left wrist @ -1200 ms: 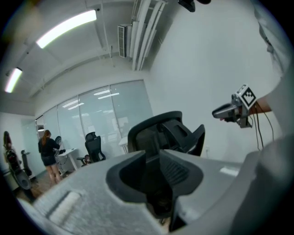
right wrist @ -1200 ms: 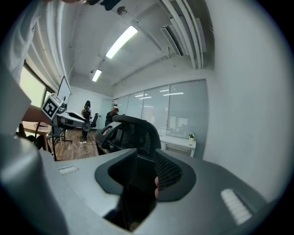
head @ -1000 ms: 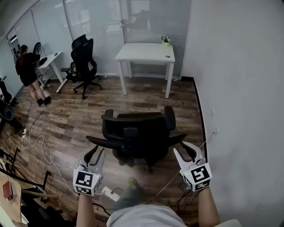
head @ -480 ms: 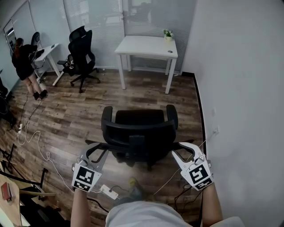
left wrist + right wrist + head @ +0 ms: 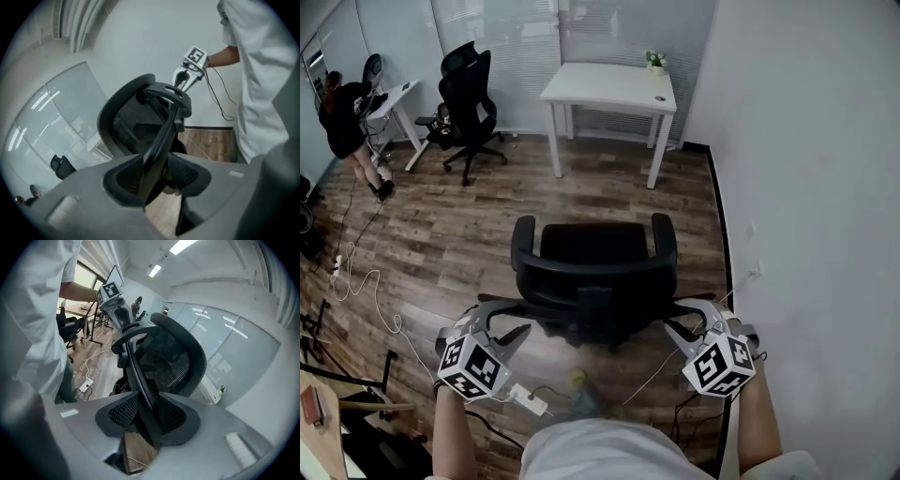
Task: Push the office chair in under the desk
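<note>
A black mesh office chair (image 5: 595,272) stands on the wood floor, its back toward me and its seat facing the white desk (image 5: 609,86) at the far wall. My left gripper (image 5: 504,322) is at the left end of the chair's thin back bar (image 5: 161,136) and my right gripper (image 5: 677,319) at the right end. In both gripper views the bar (image 5: 138,371) runs between the jaws, which are opening, with a gap showing beside it. From the left gripper (image 5: 157,173) I see the right one across the backrest; from the right gripper (image 5: 147,416), the left one.
A white wall (image 5: 806,187) runs close along the right. A small plant (image 5: 654,61) sits on the desk. At far left are a second black chair (image 5: 464,98), another desk (image 5: 389,98) and a person (image 5: 347,122). A power strip (image 5: 528,400) and cables (image 5: 366,300) lie near my feet.
The chair has turned from slightly askew to square with the desk. Both grippers' jaws have spread wider around the back bar.
</note>
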Tool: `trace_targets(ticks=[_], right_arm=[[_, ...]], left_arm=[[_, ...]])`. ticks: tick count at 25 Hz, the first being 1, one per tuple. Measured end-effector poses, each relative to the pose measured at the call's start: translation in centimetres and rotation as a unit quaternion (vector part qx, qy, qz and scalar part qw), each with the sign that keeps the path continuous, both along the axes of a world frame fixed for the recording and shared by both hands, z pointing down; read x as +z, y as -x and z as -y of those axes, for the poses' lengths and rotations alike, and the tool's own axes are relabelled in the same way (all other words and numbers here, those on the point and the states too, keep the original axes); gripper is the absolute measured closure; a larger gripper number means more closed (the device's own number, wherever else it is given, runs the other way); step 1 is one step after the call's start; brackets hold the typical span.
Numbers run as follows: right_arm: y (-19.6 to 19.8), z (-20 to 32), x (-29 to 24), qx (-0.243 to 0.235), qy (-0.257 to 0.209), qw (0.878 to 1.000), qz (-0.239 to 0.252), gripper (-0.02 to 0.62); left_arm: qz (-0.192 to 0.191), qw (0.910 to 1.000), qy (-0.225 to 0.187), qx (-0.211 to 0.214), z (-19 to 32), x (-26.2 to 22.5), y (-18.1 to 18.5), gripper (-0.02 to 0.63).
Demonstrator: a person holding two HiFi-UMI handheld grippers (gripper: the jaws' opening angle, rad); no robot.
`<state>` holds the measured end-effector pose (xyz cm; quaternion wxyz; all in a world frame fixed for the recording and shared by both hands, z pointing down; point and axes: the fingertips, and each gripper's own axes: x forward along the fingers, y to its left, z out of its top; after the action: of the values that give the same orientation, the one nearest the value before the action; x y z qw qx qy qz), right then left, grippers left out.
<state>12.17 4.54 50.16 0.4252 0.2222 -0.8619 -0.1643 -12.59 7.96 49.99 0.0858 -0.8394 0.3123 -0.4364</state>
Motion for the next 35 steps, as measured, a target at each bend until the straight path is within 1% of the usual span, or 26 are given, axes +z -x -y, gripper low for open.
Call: trace_targets(ticks=[3,5,8,13,15,19,24,29,33,35], right_arm=[[0.4,0.0,0.7,-0.015,0.005,0.999,-0.034,0.463],[0.5,0.1,0.9,-0.021,0.012,0.999,-0.042,0.462],[0.5,0.2,0.9,-0.029,0.015,0.998,-0.053,0.459],[0.8,0.8,1.8,-0.044,0.025,0.994,-0.094,0.444],[1.0,1.0,2.1,-0.049,0.034,0.993,-0.104,0.442],[1.3,1.4,2.6,-0.049,0.050,0.992,-0.102,0.436],[1.4,1.8,3.0,-0.047,0.043,0.992,-0.113,0.430],[1.0,2.4,3.2,-0.048,0.032,0.993,-0.106,0.425],[1.4,2.4,3.6,-0.046,0.036,0.992,-0.108,0.425],[1.6,2.9,3.6,-0.047,0.030,0.993,-0.106,0.424]], left_arm=[[0.037,0.9993,0.002,0.009,0.5,0.8,0.5,0.442],[0.059,0.9981,0.000,0.017,0.8,1.3,0.4,0.440],[0.079,0.9964,0.001,0.031,1.1,1.6,0.1,0.440],[0.132,0.9891,0.015,0.065,1.7,2.9,-0.2,0.437],[0.146,0.9864,0.018,0.074,2.0,3.2,-0.4,0.445],[0.152,0.9849,0.015,0.082,2.4,3.2,-0.5,0.448],[0.162,0.9837,-0.004,0.078,2.8,3.4,-0.4,0.446],[0.163,0.9831,-0.007,0.083,3.5,3.6,-0.8,0.445],[0.162,0.9835,-0.013,0.080,3.6,4.0,-0.4,0.443],[0.162,0.9837,-0.013,0.077,4.1,4.0,-0.2,0.442]])
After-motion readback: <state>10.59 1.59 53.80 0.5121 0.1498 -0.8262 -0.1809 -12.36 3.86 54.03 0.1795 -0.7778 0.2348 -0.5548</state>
